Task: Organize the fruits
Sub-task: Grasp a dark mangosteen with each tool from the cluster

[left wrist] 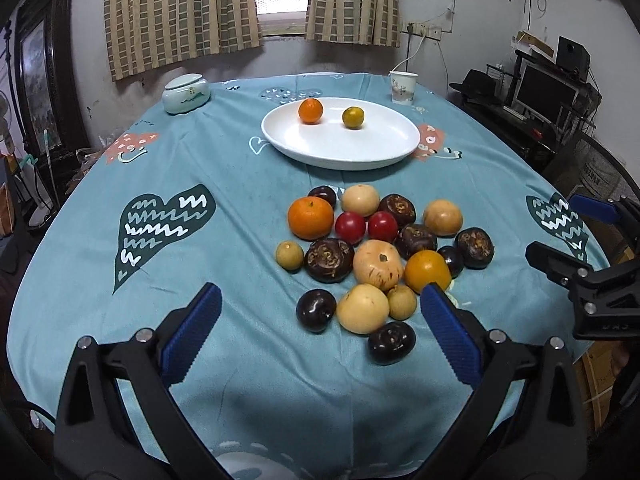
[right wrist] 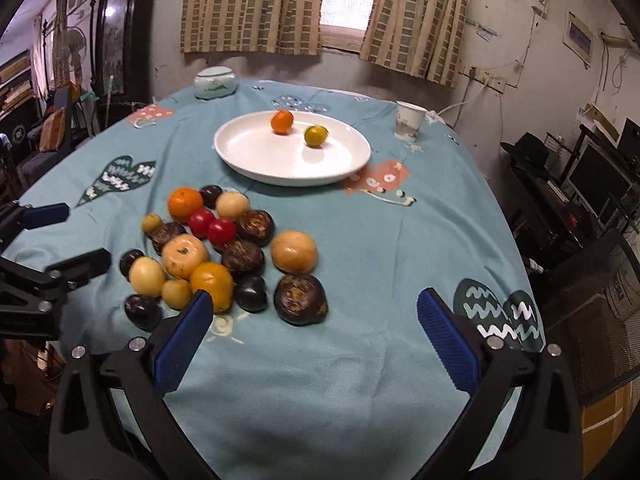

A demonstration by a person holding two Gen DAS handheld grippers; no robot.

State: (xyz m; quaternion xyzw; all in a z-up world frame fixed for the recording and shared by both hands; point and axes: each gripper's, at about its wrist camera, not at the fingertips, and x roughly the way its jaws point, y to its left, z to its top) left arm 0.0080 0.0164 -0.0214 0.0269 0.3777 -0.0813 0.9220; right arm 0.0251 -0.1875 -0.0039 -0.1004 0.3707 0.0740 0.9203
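Observation:
A pile of mixed fruit (left wrist: 376,252) lies on the teal tablecloth: an orange tangerine (left wrist: 310,217), two red tomatoes (left wrist: 366,227), tan round fruits, dark brown water chestnuts and dark plums. The pile also shows in the right wrist view (right wrist: 212,256). Behind it a white oval plate (left wrist: 340,148) (right wrist: 256,156) holds a small orange (left wrist: 310,111) (right wrist: 281,121) and a yellow-green fruit (left wrist: 353,117) (right wrist: 315,135). My left gripper (left wrist: 320,304) is open and empty, just in front of the pile. My right gripper (right wrist: 312,312) is open and empty, to the right of the pile.
A pale green lidded jar (left wrist: 186,94) (right wrist: 215,82) stands at the back left of the table. A white paper cup (left wrist: 403,87) (right wrist: 410,121) stands at the back right. A desk with a monitor (left wrist: 546,94) and a mesh chair (right wrist: 600,312) stand right of the table.

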